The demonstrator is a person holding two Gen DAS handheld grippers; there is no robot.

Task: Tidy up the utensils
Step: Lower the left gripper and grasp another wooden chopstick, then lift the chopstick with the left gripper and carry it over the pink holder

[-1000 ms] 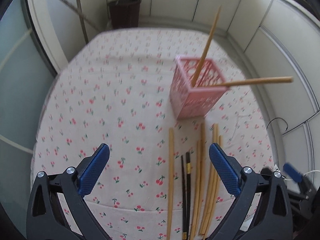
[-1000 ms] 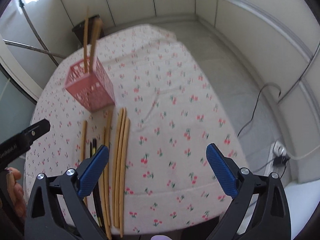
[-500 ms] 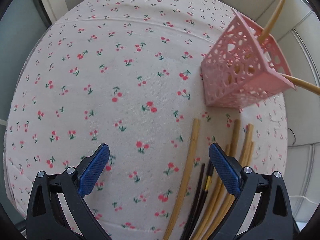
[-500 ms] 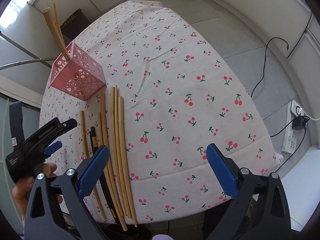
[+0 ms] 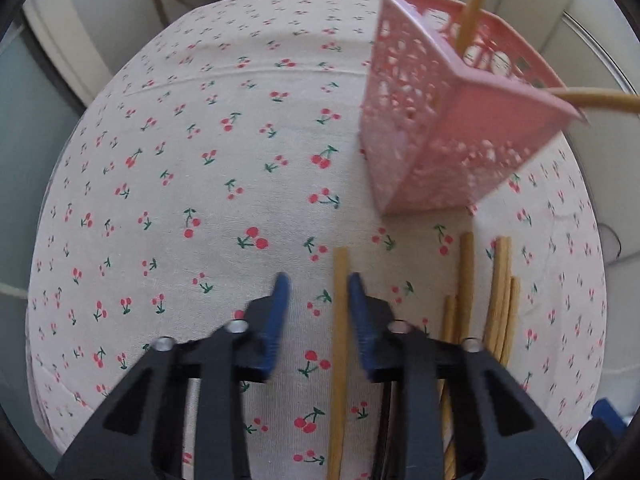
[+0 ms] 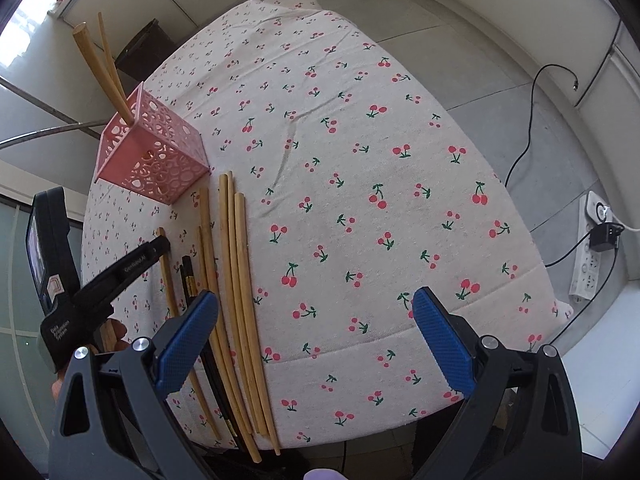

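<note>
Left gripper (image 5: pixel 316 286) low over the cherry-print tablecloth (image 5: pixel 192 184), jaws just drawn in to a narrow gap, blurred, with a single wooden chopstick (image 5: pixel 339 320) lying between the blue pads (image 5: pixel 280 308); chopstick close against the right pad, contact not clear, nothing visibly lifted. Pink perforated basket (image 5: pixel 440 128) just beyond on the far right, two wooden chopsticks (image 5: pixel 474 0) standing tilted inside it. More wooden chopsticks (image 5: pixel 502 292) flat on the cloth to the right of the gripper, near the basket's base. From the right wrist view: right gripper (image 6: pixel 316 336) spread wide over the cloth, holding nothing, above the near edge of the table. Loose chopsticks (image 6: pixel 236 280) in a rough row running near to far on the left side, a dark pair (image 6: pixel 188 276) among the pale ones. Basket (image 6: pixel 152 152) at the far end of that row. Left gripper's black body (image 6: pixel 104 280) reaching in from the left over the leftmost chopstick (image 6: pixel 166 276).
</note>
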